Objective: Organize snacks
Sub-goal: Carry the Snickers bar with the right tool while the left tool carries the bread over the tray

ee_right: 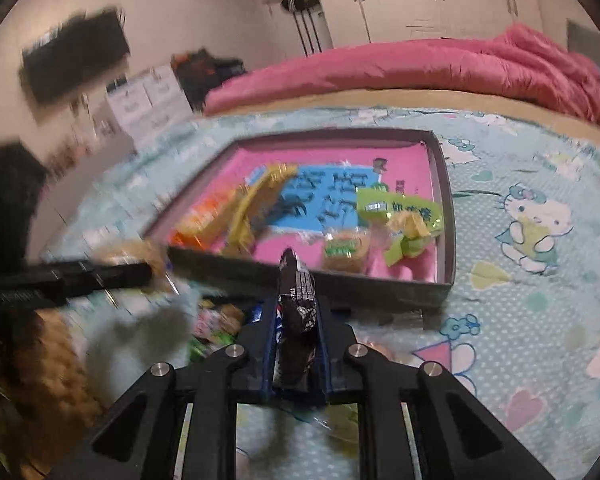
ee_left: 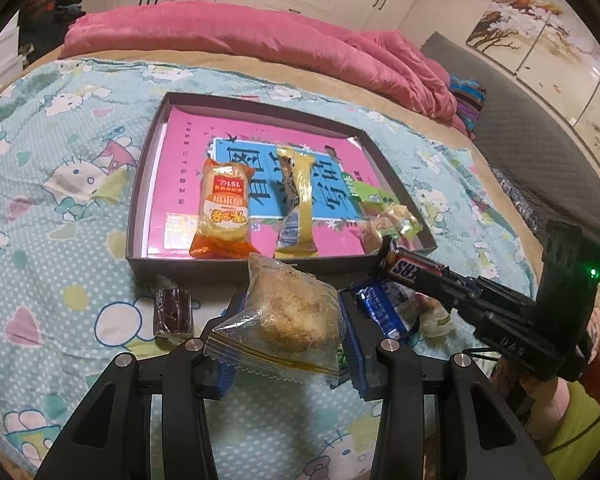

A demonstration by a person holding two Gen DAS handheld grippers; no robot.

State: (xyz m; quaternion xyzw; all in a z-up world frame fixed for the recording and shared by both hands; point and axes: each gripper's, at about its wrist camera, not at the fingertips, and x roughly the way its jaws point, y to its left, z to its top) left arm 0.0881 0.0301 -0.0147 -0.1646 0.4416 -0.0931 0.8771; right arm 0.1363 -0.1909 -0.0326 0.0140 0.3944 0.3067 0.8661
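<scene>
My left gripper (ee_left: 290, 316) is shut on a clear packet with a round floss cake (ee_left: 290, 312), held just in front of the dark box (ee_left: 140, 184). My right gripper (ee_right: 298, 304) is shut on a dark Snickers bar (ee_right: 296, 300); it also shows in the left wrist view (ee_left: 414, 266) by the box's near right corner. The box, lined with a pink and blue sheet, holds an orange packet (ee_left: 224, 208), a yellow bar (ee_left: 300, 196), a green packet (ee_right: 404, 216) and a small round cake (ee_right: 346, 250).
A brown wrapped cake (ee_left: 173, 310) and a blue packet (ee_left: 384, 310) lie on the cartoon-print bedsheet (ee_left: 60, 240) in front of the box. A pink quilt (ee_left: 260, 36) lies at the back of the bed. The right wrist view is blurred on its left.
</scene>
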